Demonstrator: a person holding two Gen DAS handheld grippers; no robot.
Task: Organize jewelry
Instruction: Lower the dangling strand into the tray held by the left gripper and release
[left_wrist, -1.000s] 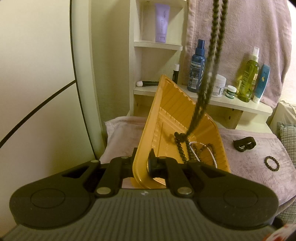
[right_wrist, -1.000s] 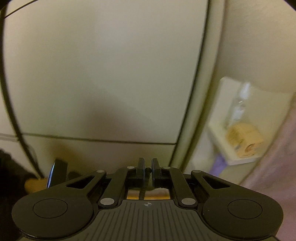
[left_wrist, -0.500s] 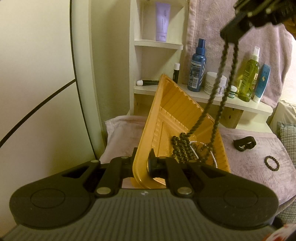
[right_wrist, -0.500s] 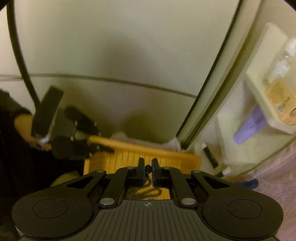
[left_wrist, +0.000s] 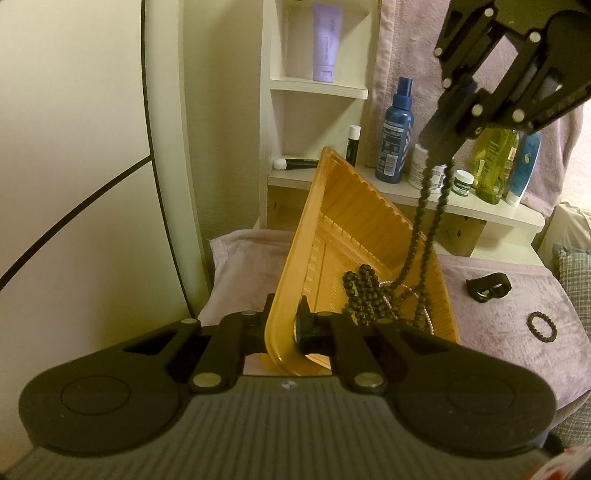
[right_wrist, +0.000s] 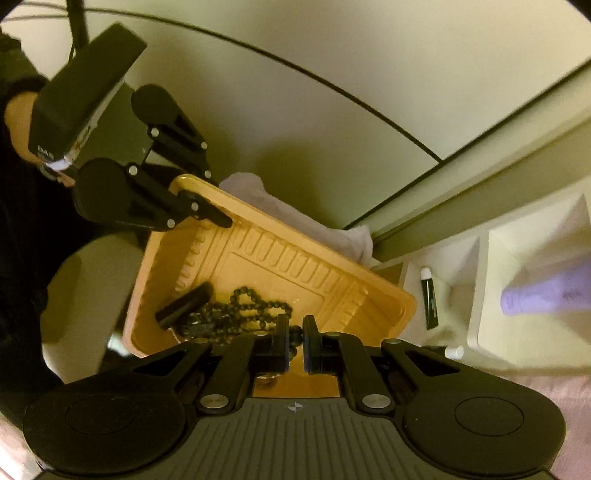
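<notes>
While left tongs (left_wrist: 282, 325) pinch tray (left_wrist: 354, 221) rim; right tongs (right_wrist: 294, 338) dangle bead necklace (left_wrist: 421, 225).

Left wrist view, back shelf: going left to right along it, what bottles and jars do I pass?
Black tube lying flat → upright lip balm stick → blue spray bottle → white jar → small green-lidded jar → yellow-green bottle → blue tube.

Necklace coming down into the tray

The right gripper (left_wrist: 439, 155) has dropped lower; more of the black bead necklace (left_wrist: 364, 295) now pools in the orange tray (left_wrist: 354, 221).
</notes>
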